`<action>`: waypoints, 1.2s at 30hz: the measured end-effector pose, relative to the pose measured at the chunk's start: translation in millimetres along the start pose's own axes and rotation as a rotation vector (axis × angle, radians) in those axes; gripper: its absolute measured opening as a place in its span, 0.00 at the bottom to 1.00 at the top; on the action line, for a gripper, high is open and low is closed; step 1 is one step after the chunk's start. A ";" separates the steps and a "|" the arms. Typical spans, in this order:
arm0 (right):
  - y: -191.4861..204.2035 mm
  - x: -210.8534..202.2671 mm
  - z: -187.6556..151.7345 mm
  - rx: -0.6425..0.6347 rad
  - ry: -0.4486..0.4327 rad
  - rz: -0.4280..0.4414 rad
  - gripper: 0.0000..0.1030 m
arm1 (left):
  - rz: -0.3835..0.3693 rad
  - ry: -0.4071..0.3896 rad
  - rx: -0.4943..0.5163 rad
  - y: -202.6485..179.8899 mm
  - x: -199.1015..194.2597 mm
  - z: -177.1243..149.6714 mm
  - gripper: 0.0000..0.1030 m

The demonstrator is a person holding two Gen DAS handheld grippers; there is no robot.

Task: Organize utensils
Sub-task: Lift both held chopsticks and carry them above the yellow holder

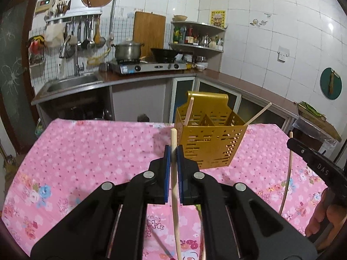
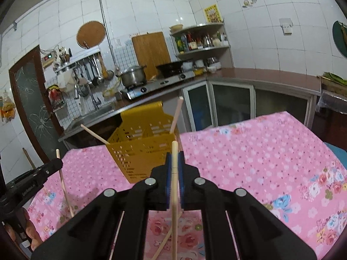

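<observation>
Item: left gripper (image 1: 173, 151), blue pads pressed together on one chopstick (image 1: 174, 186), held roughly upright, top end clear above the pads, lower end running out of the bottom of the view

Item: right gripper (image 2: 174, 159), pads likewise pinched on a second chopstick (image 2: 174, 195), same upright carry

Item: gold perforated utensil holder (image 1: 208, 143), divided into compartments, standing on the pink floral tablecloth (image 1: 86, 151) ahead of both grippers; two sticks (image 1: 188, 112) already lean in it, one at each side

Step in hand, as judged: carrying phase, a chopstick lifted in each gripper and not yet over the holder

Next move calls for: bringing each lower tip above an open compartment, keeping the stick near vertical, then letting go; the leaning sticks could foul the entry

Not made out: both lower tips are cut off; more pale sticks lie on the cloth under the grippers, count unclear; which compartment each standing stick occupies cannot be told; holder base partly masked by the fingers
</observation>
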State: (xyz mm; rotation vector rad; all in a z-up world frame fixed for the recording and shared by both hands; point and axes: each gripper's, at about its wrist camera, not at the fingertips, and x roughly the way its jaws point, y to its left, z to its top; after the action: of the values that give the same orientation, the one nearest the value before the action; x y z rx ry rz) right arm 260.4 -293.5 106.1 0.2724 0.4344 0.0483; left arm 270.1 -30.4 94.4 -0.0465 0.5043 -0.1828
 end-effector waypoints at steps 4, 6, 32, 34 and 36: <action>1.0 -1.4 4.2 -0.008 -0.019 0.011 0.06 | 0.005 -0.024 0.008 -2.6 -2.8 3.8 0.04; -0.2 -2.4 7.8 -0.005 -0.037 0.025 0.06 | 0.004 -0.038 0.011 -4.6 -4.3 6.4 0.04; 21.1 23.3 129.8 0.010 -0.431 0.123 0.06 | -0.011 -0.428 0.053 -53.5 14.2 152.8 0.04; 21.7 29.7 137.4 0.020 -0.458 0.122 0.06 | -0.003 -0.451 0.055 -57.3 19.6 157.4 0.04; 22.7 37.7 142.9 0.026 -0.481 0.121 0.06 | 0.011 -0.472 0.062 -60.4 28.4 161.4 0.04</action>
State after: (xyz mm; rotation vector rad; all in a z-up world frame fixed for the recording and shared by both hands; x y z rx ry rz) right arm 355.2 -303.6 221.3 0.3244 -0.0596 0.0933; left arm 362.9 -95.1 227.5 -0.0246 0.0287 -0.1697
